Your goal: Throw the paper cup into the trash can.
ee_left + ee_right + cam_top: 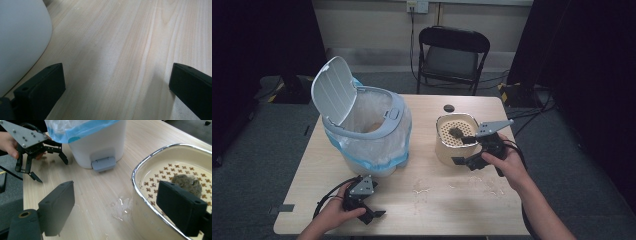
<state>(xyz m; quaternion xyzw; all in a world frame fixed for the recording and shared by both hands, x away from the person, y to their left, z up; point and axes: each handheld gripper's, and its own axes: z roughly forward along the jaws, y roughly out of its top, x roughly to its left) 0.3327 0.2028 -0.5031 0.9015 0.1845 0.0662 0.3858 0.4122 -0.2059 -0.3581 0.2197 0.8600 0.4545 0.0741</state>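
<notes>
A cream pot [443, 150] with a chrome rim and a perforated floor stands on the right of the wooden table [437, 215]. A dark brown clump [456, 132] lies inside it. My right gripper [463, 150] is open at the pot's near side. In the right gripper view the gripper [117, 207] straddles the rim [140, 192], one jaw outside and one inside just before the clump [187, 181]. My left gripper [377, 200] rests open near the front left edge. Between its jaws [116, 85] there is bare wood, and the white bin [20, 37] is close on its left.
A white pedal bin [367, 135] with its lid [332, 90] raised and a blue-edged liner stands left of centre; its grey pedal [103, 163] faces the front. Wet patches [422, 187] mark the wood. A small dark disc [449, 108] lies behind the pot. A black chair [452, 55] stands beyond the table.
</notes>
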